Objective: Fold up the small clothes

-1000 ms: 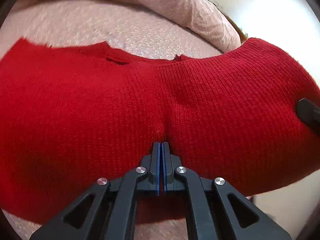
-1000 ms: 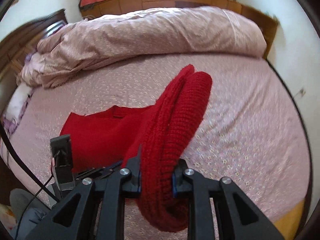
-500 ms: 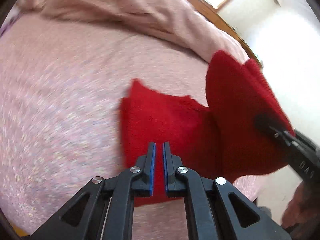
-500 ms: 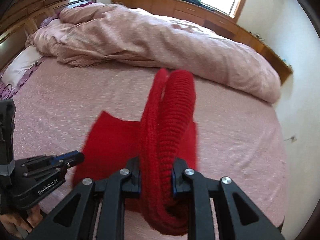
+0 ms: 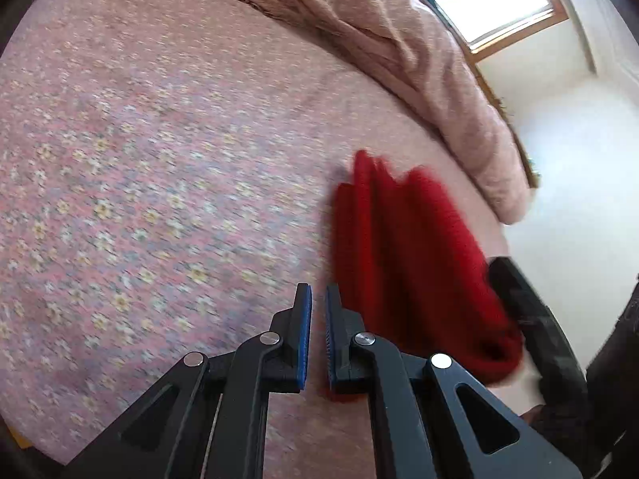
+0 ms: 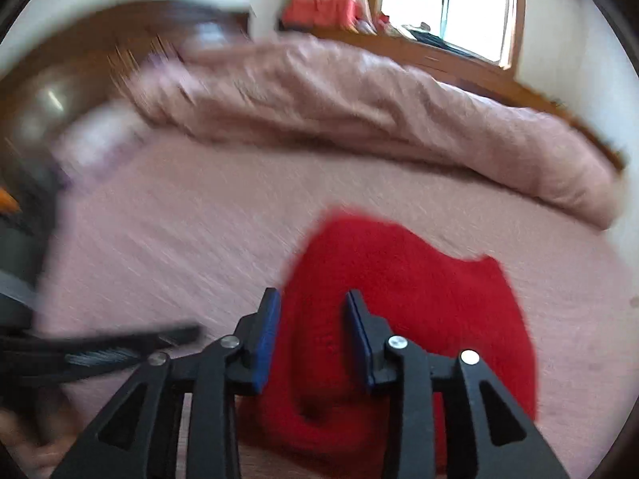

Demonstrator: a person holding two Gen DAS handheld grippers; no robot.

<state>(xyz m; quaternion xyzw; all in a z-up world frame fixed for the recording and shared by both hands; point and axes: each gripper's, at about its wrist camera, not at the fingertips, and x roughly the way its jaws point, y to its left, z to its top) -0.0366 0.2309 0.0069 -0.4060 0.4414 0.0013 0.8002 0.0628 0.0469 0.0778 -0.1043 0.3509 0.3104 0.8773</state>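
A red knitted garment [image 6: 403,307] lies folded on the pink flowered bed sheet [image 6: 179,239]. It also shows in the left wrist view [image 5: 403,255], to the right of my left gripper. My left gripper [image 5: 318,299] is empty, its jaws a narrow gap apart, over bare sheet beside the garment's left edge. My right gripper [image 6: 311,303] is open, its fingers standing to either side of a thick fold at the garment's near edge, which is no longer pinched. The right gripper's body [image 5: 523,303] shows dark at the right of the left wrist view.
A bunched pink duvet [image 6: 359,103] lies across the far side of the bed. A dark wooden headboard [image 6: 80,64] is at far left, a window [image 6: 475,4] and wooden ledge behind. The white wall [image 5: 575,167] borders the bed's right edge. The left gripper [image 6: 120,343] shows blurred at left.
My right gripper has opened and let the red garment drop onto the bed. My left gripper has let go too and moved left, off the garment.
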